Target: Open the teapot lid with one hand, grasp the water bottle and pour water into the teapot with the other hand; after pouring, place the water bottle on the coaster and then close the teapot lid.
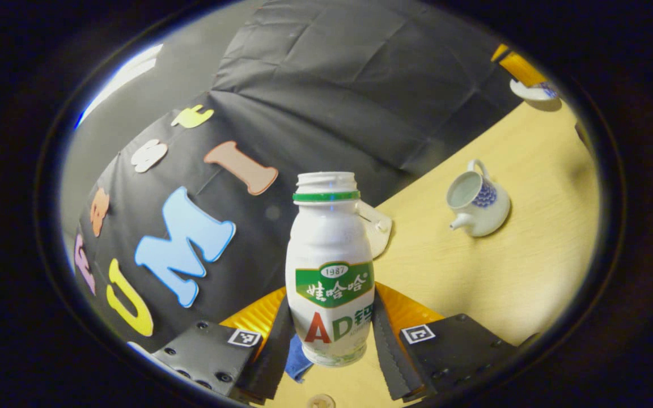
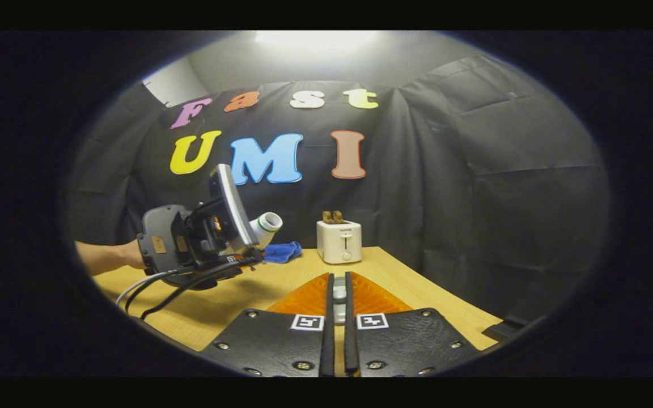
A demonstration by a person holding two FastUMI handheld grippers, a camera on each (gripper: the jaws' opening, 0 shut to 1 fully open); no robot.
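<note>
In the left gripper view, the left tool (image 1: 335, 334) holds the water bottle (image 1: 330, 272) between its two fingers, both pressing on the lower body; the bottle is uncapped, its open neck ringed by a green band, and it is lifted clear of the worktop (image 1: 508, 272). Behind the bottle's shoulder a pale flat coaster (image 1: 376, 226) lies at the worktop's far edge by the cloth wall. The blue-and-white teapot (image 1: 478, 204) stands well apart toward the right side of the worktop, lid off, its mouth open (the inside looks pale). A scrap of blue cloth (image 1: 298, 357) shows below the bottle. In the right gripper view, the right tool (image 2: 338, 317) has its fingers drawn narrow around a small pale lid (image 2: 339, 294) pinched between them. Farther off, a hand (image 2: 128, 255) carries the left tool with the bottle tilted, near a blue cloth and a white toaster (image 2: 338, 242) at the worktop's far edge.
</note>
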